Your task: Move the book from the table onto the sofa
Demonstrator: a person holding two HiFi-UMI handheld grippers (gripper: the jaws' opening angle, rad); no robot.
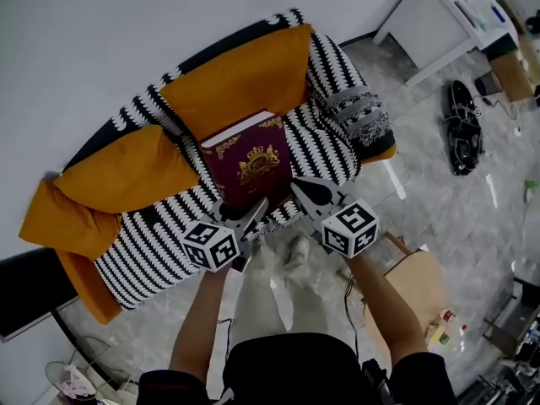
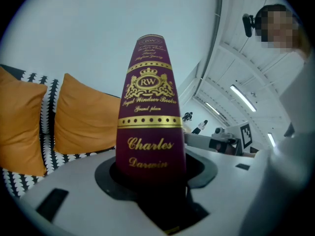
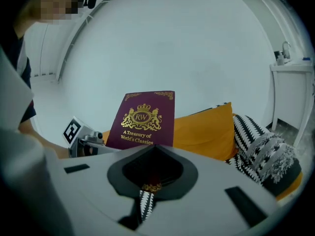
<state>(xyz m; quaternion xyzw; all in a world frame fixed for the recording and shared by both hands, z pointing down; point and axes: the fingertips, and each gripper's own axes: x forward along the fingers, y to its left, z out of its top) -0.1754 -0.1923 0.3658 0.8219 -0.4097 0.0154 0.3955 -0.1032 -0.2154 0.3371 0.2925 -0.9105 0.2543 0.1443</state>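
Observation:
A maroon book [image 1: 251,165] with gold crest and lettering hangs tilted over the seat of the black-and-white patterned sofa [image 1: 152,243]. Both grippers hold it at its near edge. My left gripper [image 1: 251,212] is shut on the spine end, and in the left gripper view the book's spine [image 2: 150,117] stands upright between the jaws of that gripper [image 2: 153,183]. My right gripper [image 1: 304,192] pinches the book's near right corner. In the right gripper view the front cover [image 3: 142,119] rises just beyond the right gripper [image 3: 150,183], whose jaws are nearly together on its gold-trimmed edge.
Orange cushions [image 1: 236,78] [image 1: 126,171] lean on the sofa's back, and a grey patterned pillow [image 1: 359,116] lies at its right end. A white table [image 1: 439,15] stands far right, a black object [image 1: 462,125] lies on the floor, and a cardboard box [image 1: 413,281] sits near my right arm.

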